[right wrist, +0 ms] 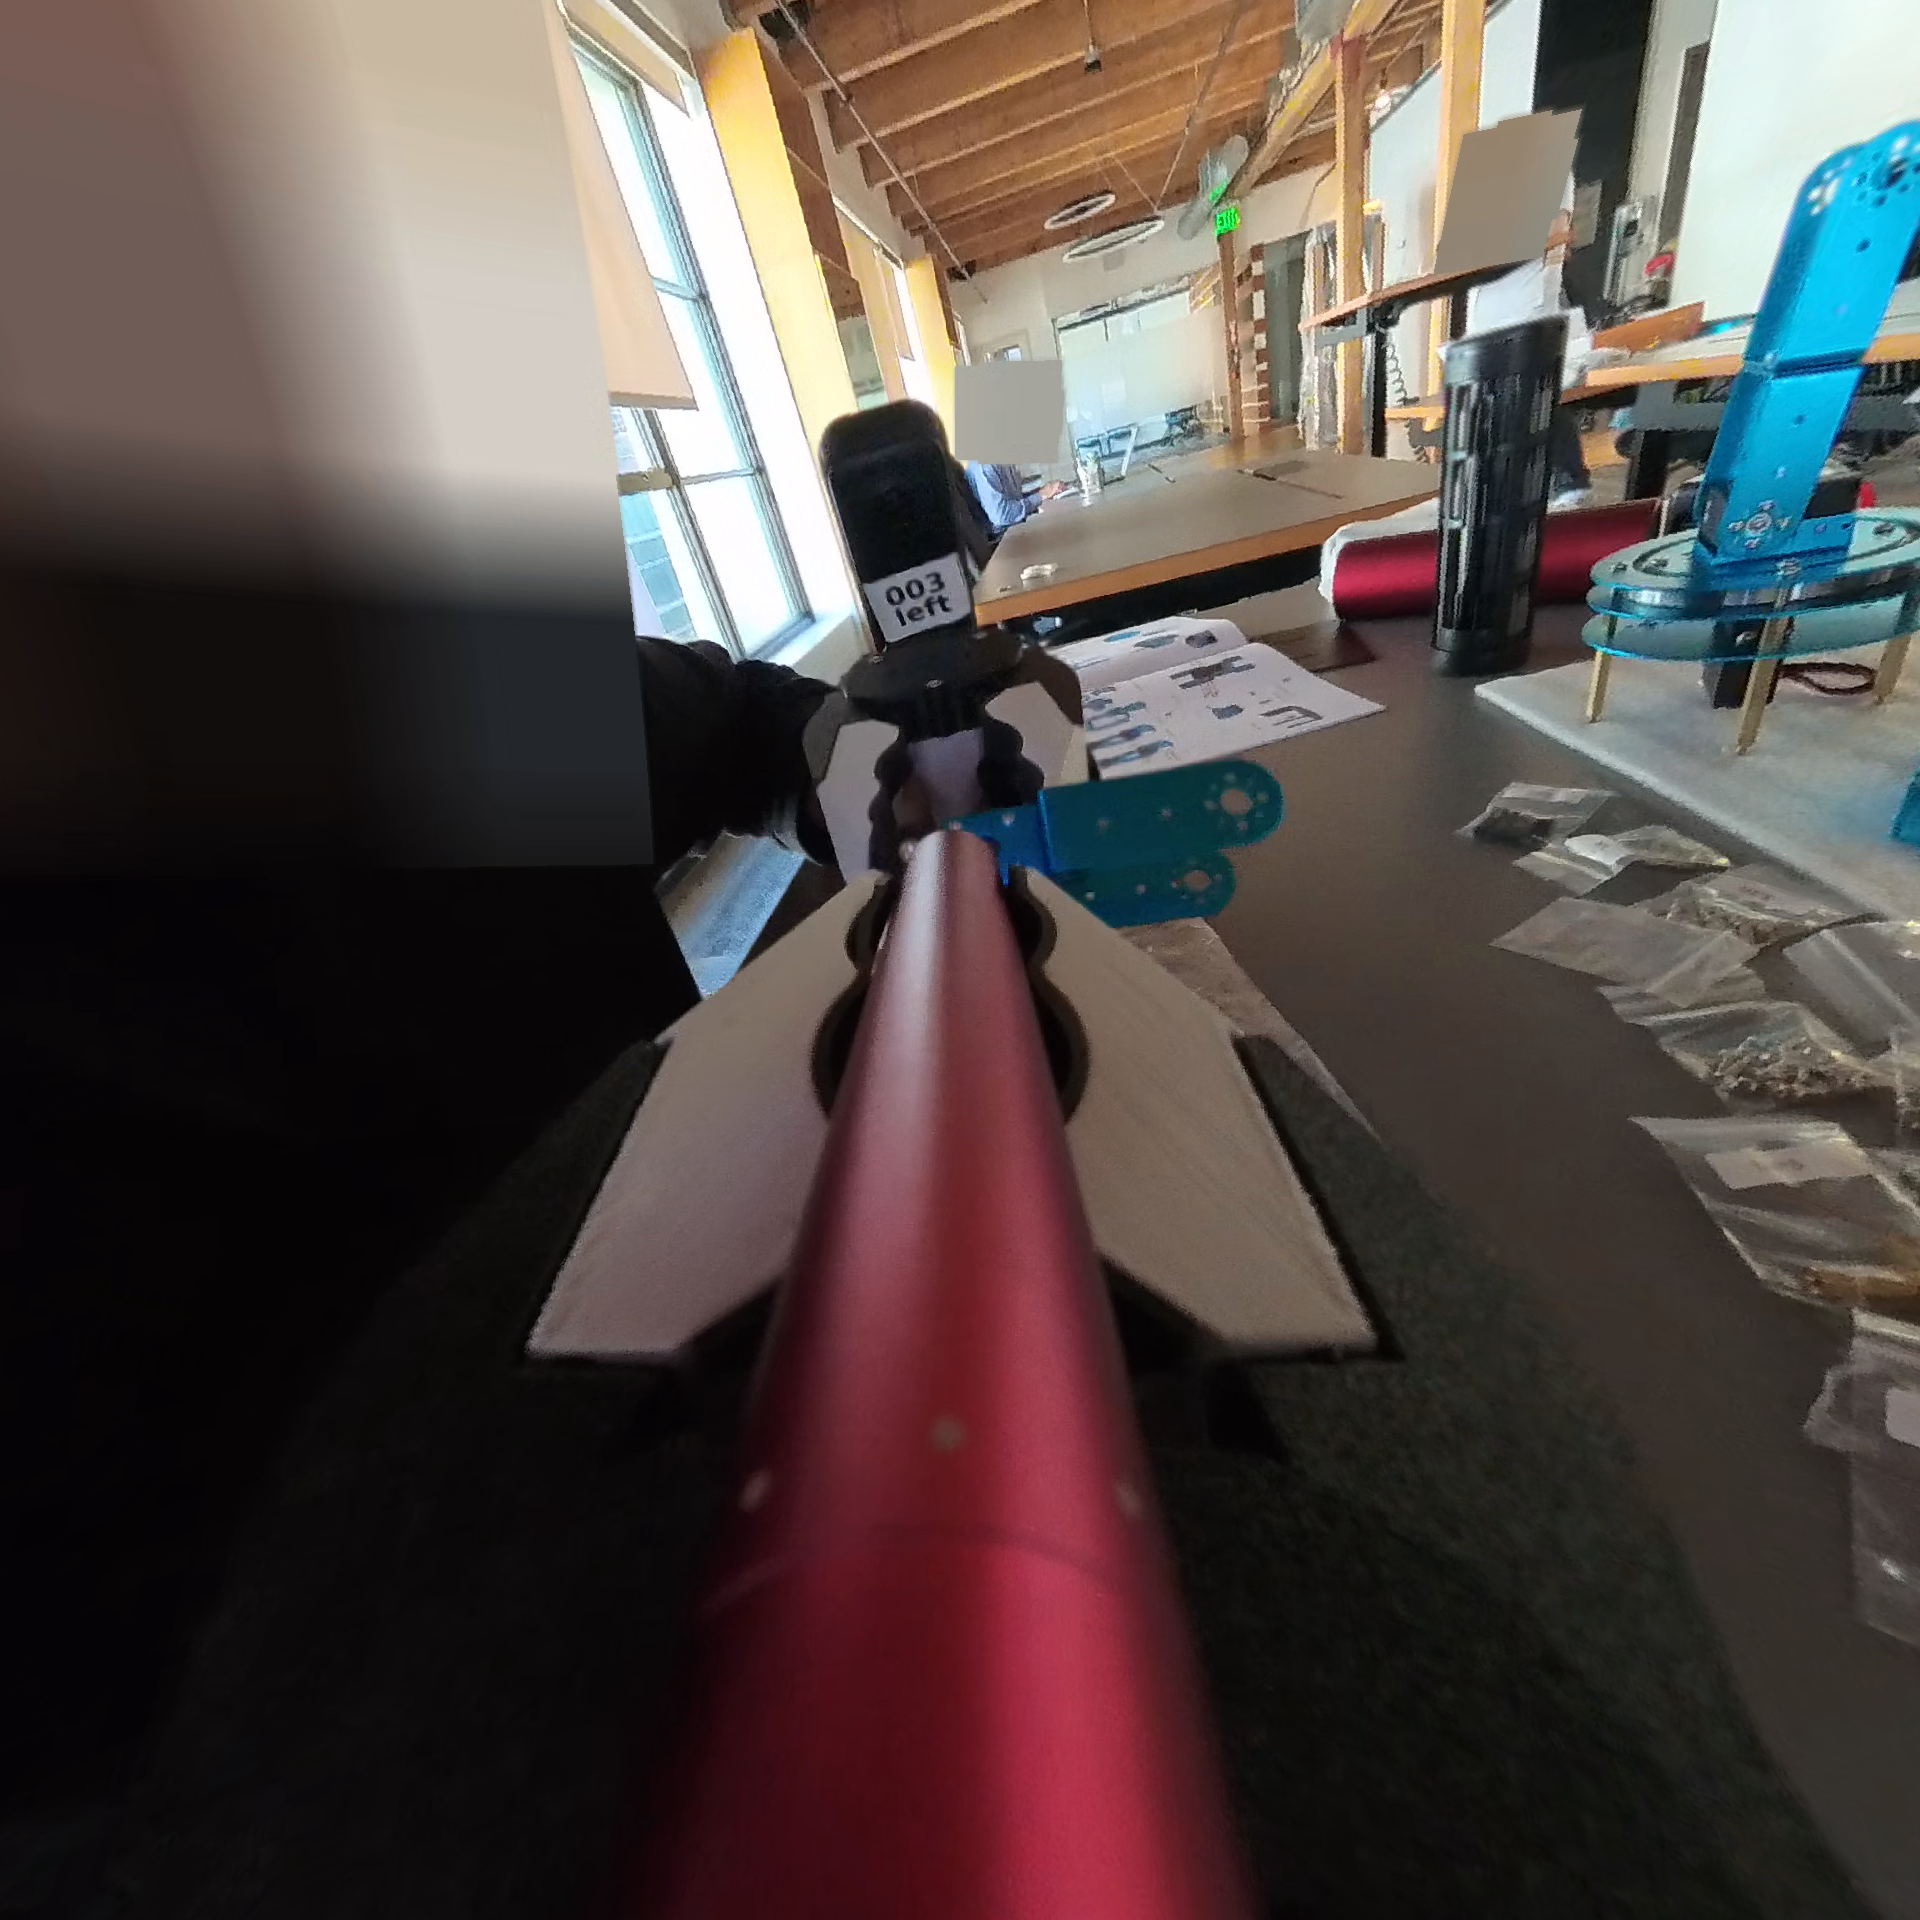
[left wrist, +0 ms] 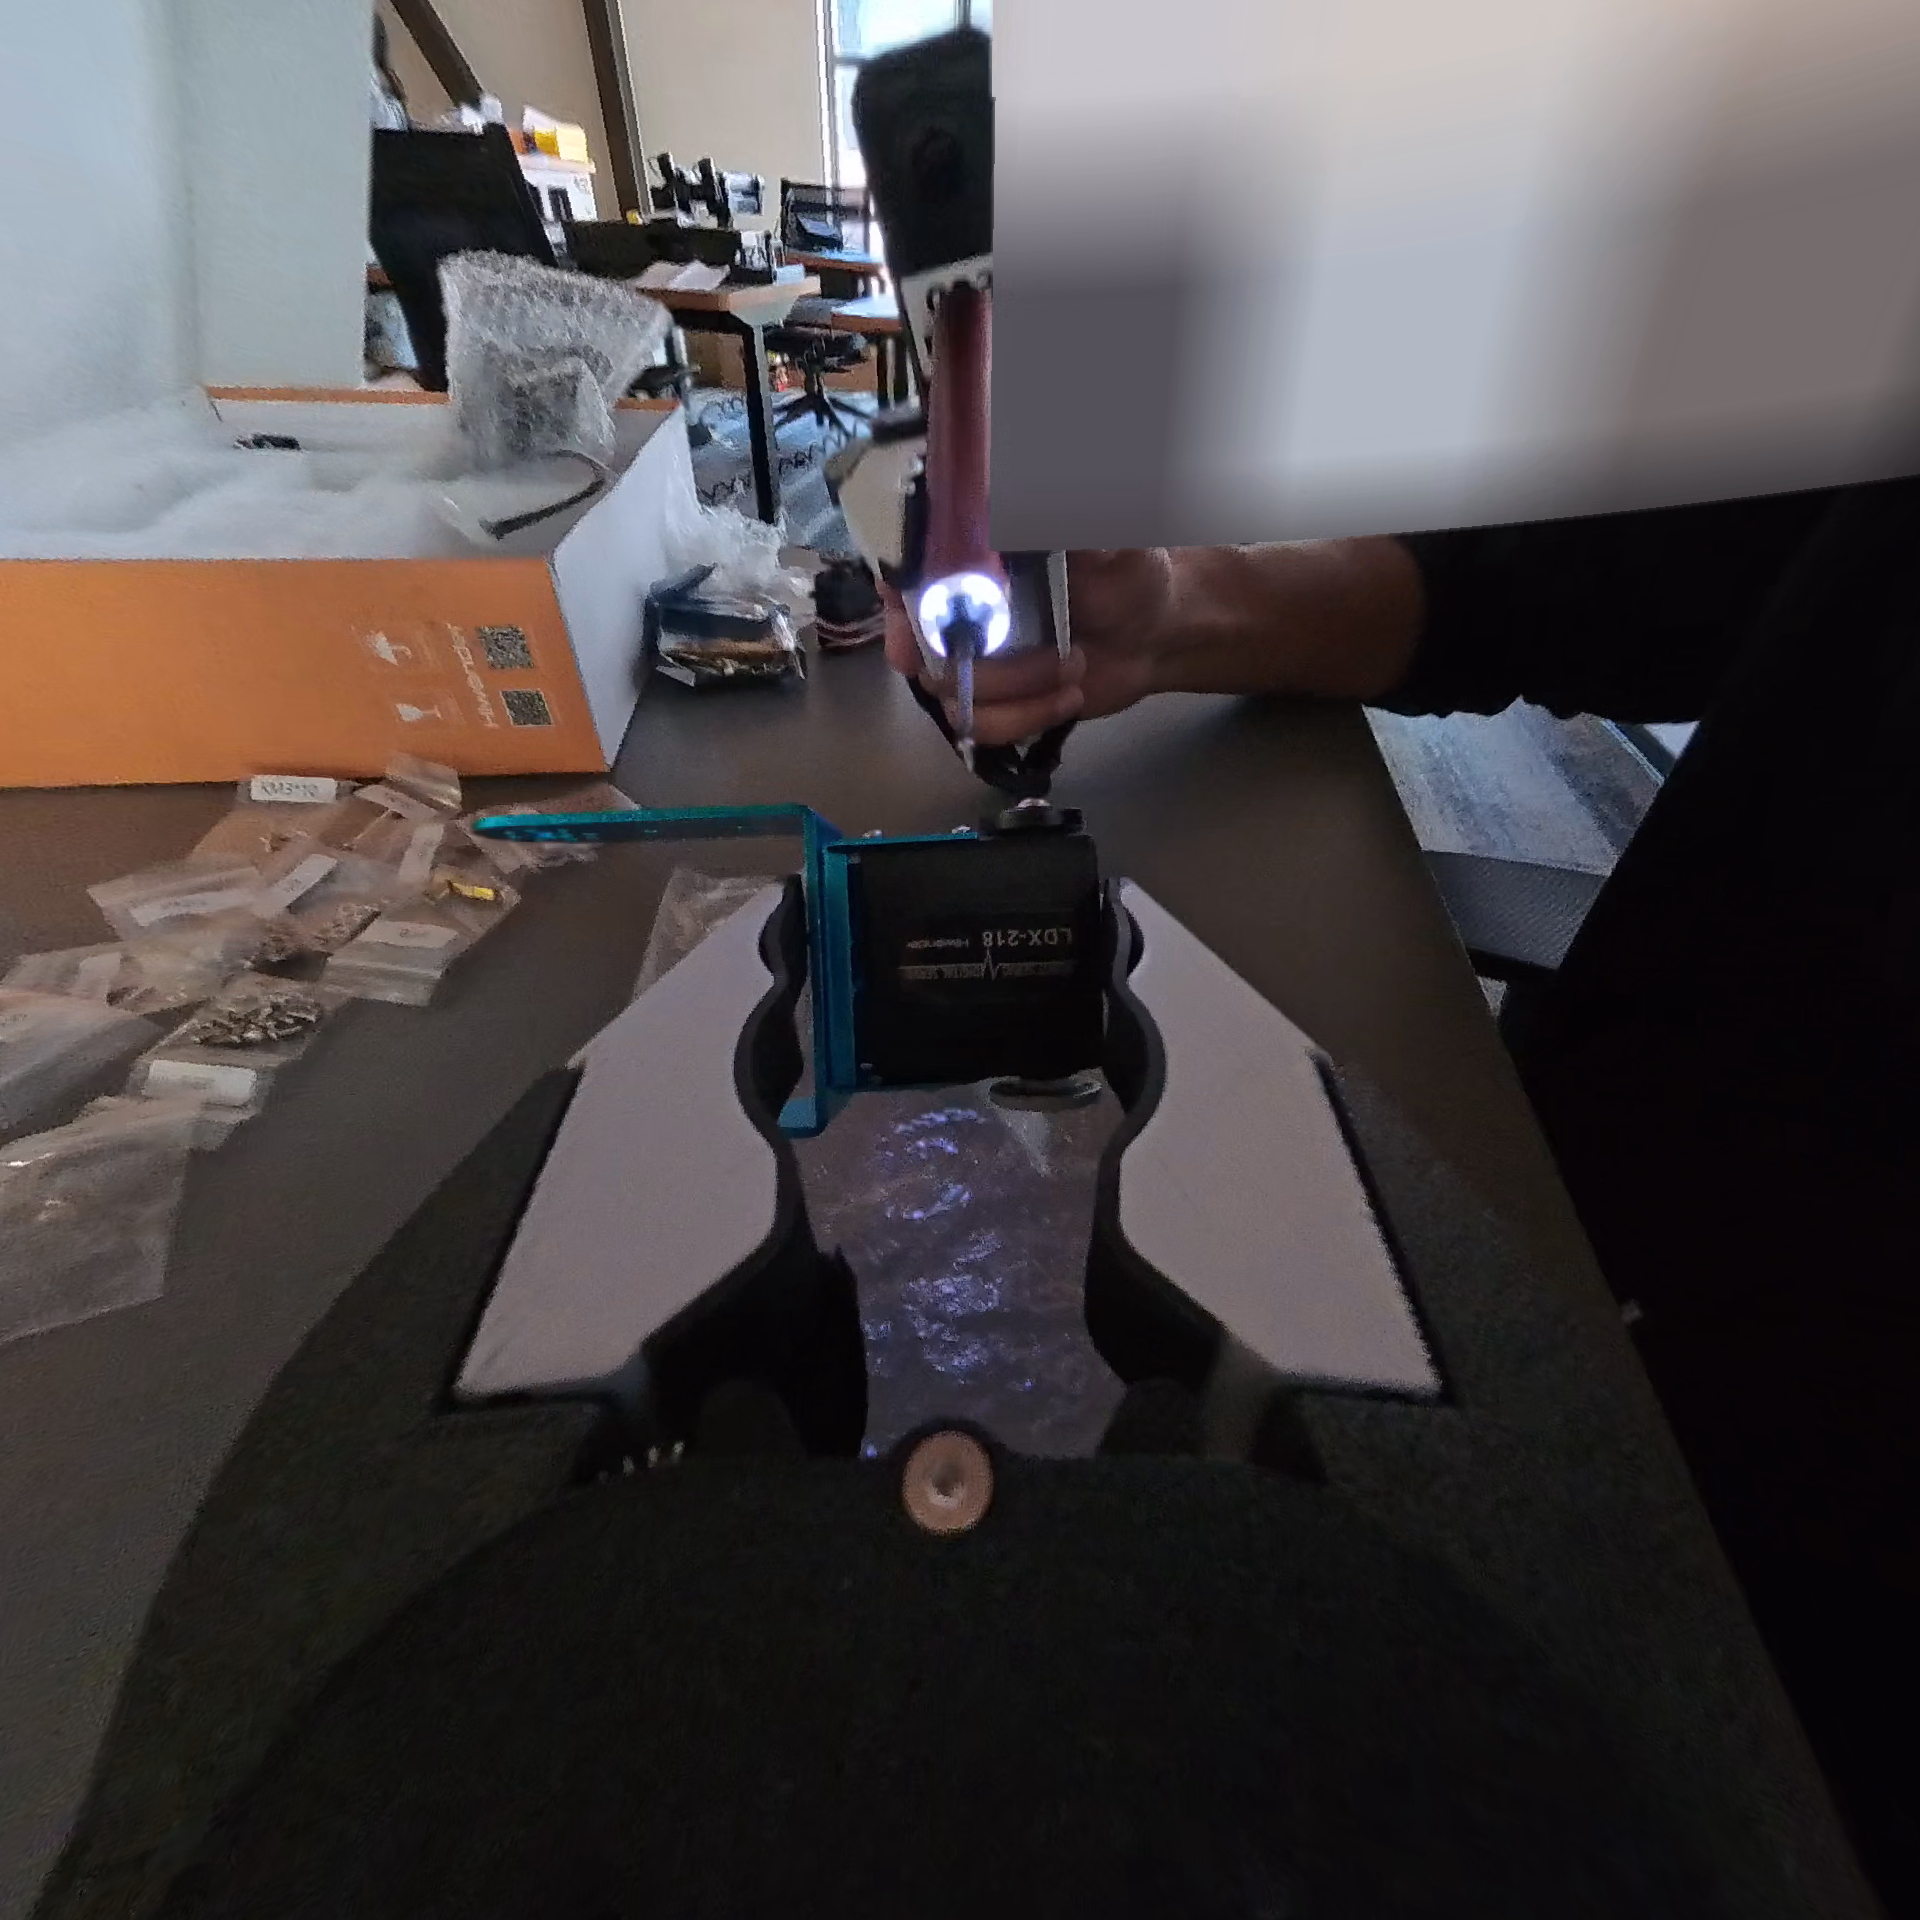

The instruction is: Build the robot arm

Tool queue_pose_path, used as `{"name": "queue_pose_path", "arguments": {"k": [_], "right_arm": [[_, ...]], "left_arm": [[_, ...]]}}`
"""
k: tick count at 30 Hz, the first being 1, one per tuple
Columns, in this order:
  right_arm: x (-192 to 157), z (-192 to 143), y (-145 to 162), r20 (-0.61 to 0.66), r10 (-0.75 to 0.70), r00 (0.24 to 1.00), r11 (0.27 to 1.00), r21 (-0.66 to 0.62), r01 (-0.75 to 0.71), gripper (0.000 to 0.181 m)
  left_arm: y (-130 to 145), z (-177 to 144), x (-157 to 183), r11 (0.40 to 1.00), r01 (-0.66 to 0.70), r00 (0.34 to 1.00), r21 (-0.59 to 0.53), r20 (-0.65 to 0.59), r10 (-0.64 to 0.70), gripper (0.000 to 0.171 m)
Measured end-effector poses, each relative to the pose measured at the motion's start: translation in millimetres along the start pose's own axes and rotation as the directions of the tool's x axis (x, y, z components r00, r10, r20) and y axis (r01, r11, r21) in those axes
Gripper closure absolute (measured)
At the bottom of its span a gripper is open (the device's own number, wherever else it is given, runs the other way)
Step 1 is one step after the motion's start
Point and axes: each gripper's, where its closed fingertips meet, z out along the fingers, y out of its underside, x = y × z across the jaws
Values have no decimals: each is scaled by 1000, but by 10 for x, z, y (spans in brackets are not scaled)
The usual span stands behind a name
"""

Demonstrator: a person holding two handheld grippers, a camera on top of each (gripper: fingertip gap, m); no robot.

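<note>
My left gripper (left wrist: 951,971) is shut on a black servo motor (left wrist: 977,961) with a blue metal bracket (left wrist: 831,977) fixed to its left side; a bracket arm sticks out to the left. My right gripper (right wrist: 951,894) is shut on a red electric screwdriver (right wrist: 935,1351) that runs along its fingers. In the left wrist view the screwdriver (left wrist: 961,447) points down with its tip light on, its bit just above a small screw (left wrist: 1034,805) on the servo's top. The blue bracket (right wrist: 1143,831) and the left gripper (right wrist: 935,769) show beyond the screwdriver's end in the right wrist view.
An open orange and white box (left wrist: 312,665) with bubble wrap stands at the left. Several small clear bags of screws (left wrist: 260,935) lie on the dark table (left wrist: 1247,831). An open manual (right wrist: 1216,696), a black cylinder (right wrist: 1496,499) and a blue robot arm on a round base (right wrist: 1766,520) stand at the right. Across from one pair of fingers to the other is roughly 8 cm.
</note>
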Motion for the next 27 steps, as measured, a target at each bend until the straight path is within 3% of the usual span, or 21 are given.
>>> {"name": "queue_pose_path", "arguments": {"k": [10, 27], "right_arm": [[-50, 85, 23, 31, 5, 1000, 1000, -14, -5, 159], [-72, 107, 112, -5, -90, 996, 991, -95, 89, 160]], "left_arm": [[-67, -62, 45, 999, -36, 999, 33, 4, 36, 116], [13, -30, 62, 995, -97, 995, -30, 23, 98, 116]]}}
